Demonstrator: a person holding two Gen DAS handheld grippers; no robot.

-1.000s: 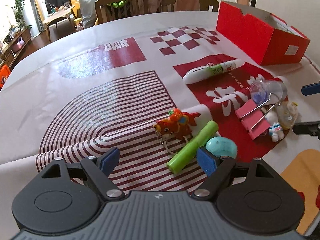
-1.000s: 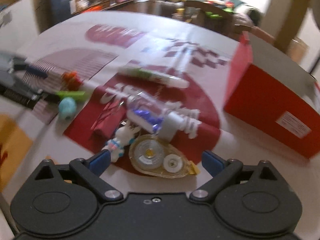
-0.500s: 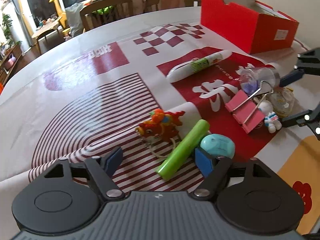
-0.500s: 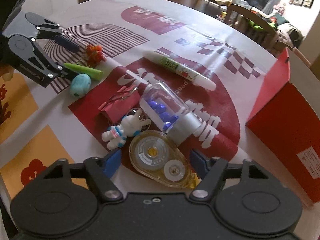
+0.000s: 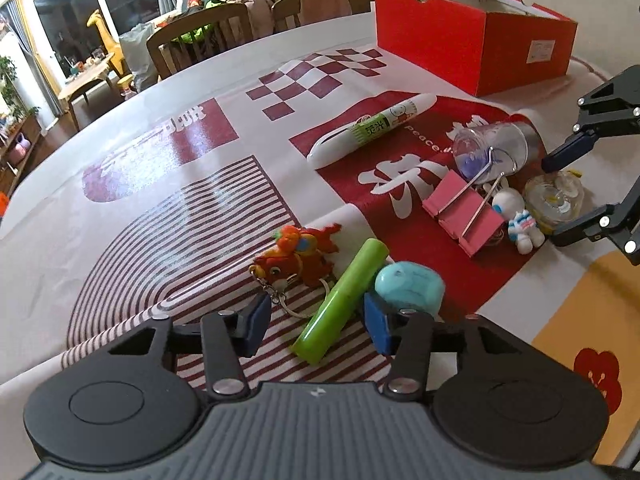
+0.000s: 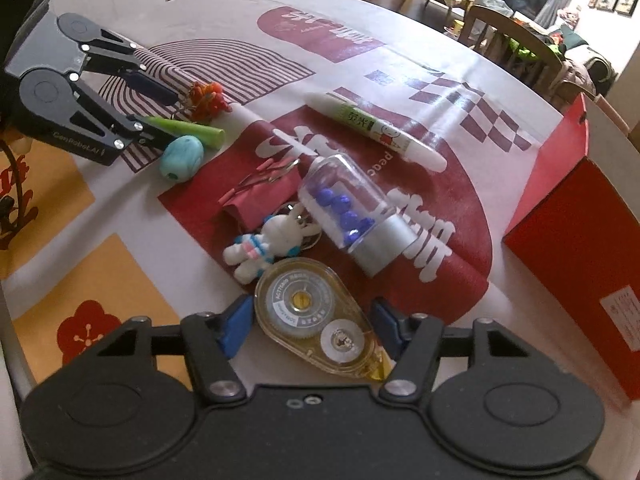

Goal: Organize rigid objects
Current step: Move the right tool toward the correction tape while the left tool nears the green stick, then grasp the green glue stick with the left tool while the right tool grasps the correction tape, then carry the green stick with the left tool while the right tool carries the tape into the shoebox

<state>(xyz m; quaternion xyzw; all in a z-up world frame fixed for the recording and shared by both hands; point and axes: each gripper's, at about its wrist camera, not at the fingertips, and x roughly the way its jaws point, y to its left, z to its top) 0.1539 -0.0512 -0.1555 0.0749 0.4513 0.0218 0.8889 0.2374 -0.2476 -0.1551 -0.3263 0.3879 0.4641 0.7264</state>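
Observation:
My left gripper (image 5: 316, 320) is open, its fingers either side of the near end of a green tube (image 5: 342, 300). An orange dragon keychain (image 5: 298, 258) and a teal egg-shaped object (image 5: 410, 286) lie beside the tube. My right gripper (image 6: 312, 328) is open around a clear yellow correction-tape dispenser (image 6: 312, 316). Just beyond it lie a white rabbit figure (image 6: 266, 246), a clear bottle of blue beads (image 6: 352, 216), a pink binder clip (image 6: 260, 194) and a white-green pen (image 6: 376, 130).
An open red shoebox (image 5: 476, 48) stands at the far right of the table; its side shows in the right wrist view (image 6: 580, 216). A patterned red-and-white cloth (image 5: 160, 152) covers the table. Chairs (image 5: 200, 40) stand beyond the far edge.
Both grippers have moved forward and lower. The left now straddles the green tube; the right's fingers now flank the tape dispenser and have narrowed slightly.

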